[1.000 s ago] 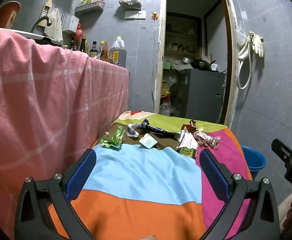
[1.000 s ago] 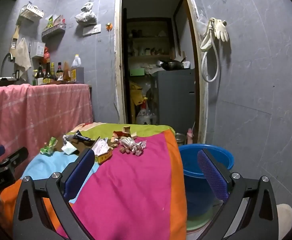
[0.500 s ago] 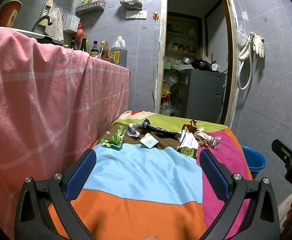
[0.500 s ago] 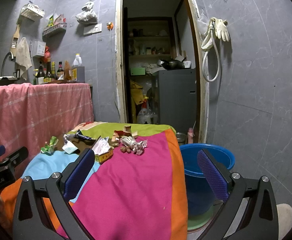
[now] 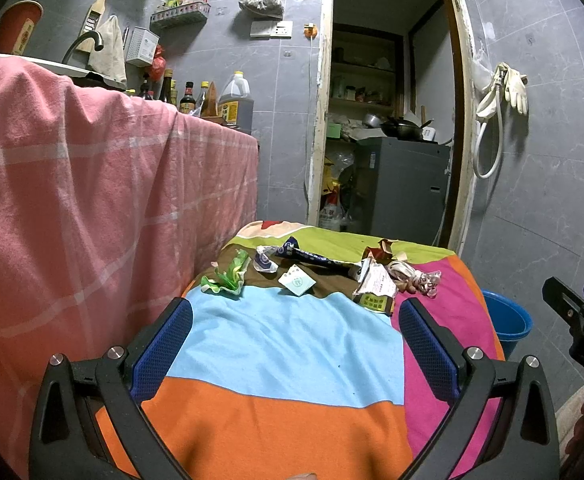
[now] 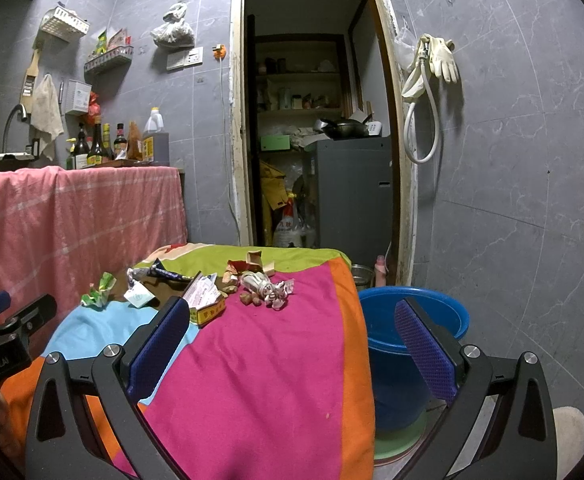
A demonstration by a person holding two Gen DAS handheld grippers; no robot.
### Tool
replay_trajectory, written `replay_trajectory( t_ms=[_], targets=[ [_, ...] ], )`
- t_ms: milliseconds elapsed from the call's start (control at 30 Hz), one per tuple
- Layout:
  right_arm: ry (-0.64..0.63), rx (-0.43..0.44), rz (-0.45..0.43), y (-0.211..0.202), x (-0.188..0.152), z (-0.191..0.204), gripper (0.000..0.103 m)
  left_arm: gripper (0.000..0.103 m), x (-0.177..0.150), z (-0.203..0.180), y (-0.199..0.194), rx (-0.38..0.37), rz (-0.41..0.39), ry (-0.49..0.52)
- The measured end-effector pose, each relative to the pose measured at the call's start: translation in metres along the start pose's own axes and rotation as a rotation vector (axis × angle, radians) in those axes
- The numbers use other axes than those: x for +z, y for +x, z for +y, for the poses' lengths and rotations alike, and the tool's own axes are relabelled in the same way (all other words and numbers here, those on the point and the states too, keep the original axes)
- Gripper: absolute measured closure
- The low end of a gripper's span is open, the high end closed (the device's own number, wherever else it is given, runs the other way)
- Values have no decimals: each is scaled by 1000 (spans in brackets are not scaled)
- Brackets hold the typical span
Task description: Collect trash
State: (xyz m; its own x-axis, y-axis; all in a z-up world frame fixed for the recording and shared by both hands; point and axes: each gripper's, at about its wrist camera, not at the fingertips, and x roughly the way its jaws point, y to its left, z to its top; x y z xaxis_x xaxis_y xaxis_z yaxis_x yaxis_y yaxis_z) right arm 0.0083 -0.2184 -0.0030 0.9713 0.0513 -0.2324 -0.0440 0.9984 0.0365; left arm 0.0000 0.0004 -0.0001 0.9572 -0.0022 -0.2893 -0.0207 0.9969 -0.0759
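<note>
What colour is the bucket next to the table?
The bucket is blue. You see it best in the right wrist view.

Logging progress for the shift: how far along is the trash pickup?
Barely started, by the look of it. Both claws, left claw and right claw, are open and hold nothing. The green wrapper, white packet and crumpled wrappers lie on the striped cloth. No trash shows in the blue bucket.

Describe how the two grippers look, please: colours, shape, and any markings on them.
Both the left gripper and the right gripper have black angular frames with silver screws and two fingers bearing blue textured pads. The left one's side carries white lettering, seen from the right wrist.
</note>
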Motion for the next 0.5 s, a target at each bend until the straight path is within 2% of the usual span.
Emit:
replay_trajectory(
  t_ms=[500],
  targets=[
    [0, 1, 3, 0, -1, -4, 0, 2, 0, 0, 0, 0, 1, -1]
  ],
)
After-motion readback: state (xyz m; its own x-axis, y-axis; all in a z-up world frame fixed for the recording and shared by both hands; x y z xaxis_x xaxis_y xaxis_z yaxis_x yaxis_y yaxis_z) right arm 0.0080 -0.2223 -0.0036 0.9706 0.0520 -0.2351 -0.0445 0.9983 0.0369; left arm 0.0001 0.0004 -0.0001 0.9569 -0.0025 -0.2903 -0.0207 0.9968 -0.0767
